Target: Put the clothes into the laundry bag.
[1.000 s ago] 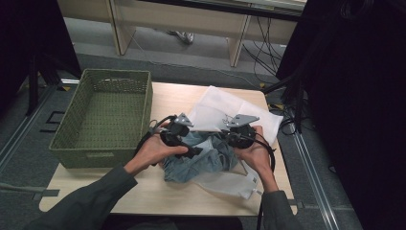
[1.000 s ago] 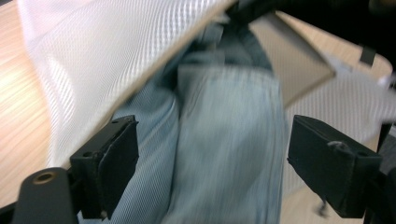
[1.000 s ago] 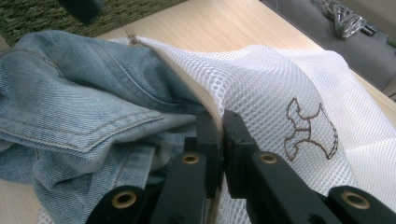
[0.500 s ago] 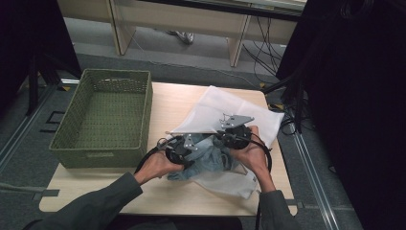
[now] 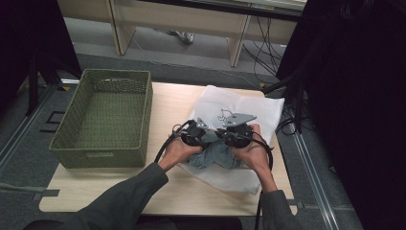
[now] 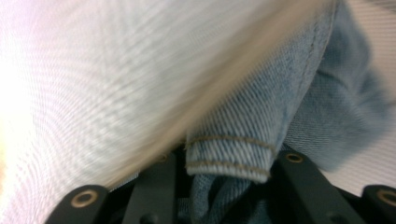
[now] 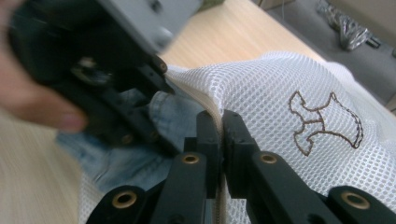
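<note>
The denim garment (image 5: 218, 155) lay half inside the mesh laundry bag (image 5: 261, 108), at 5 o'clock of the surface (image 5: 172, 103). The left tool (image 5: 200, 135) gripped denim; the right tool (image 7: 220, 122) pinched the bag's edge. Pushing it in fully remained.

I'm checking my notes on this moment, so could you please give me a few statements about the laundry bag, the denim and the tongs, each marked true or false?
1. The right tongs pinch the white mesh bag. True.
2. The denim garment lies in the green basket. False: it lies on the bag, on the table.
3. The left tongs hold a denim hem. True.
4. The bag is plain. False: it bears a brown stitched outline.
</note>
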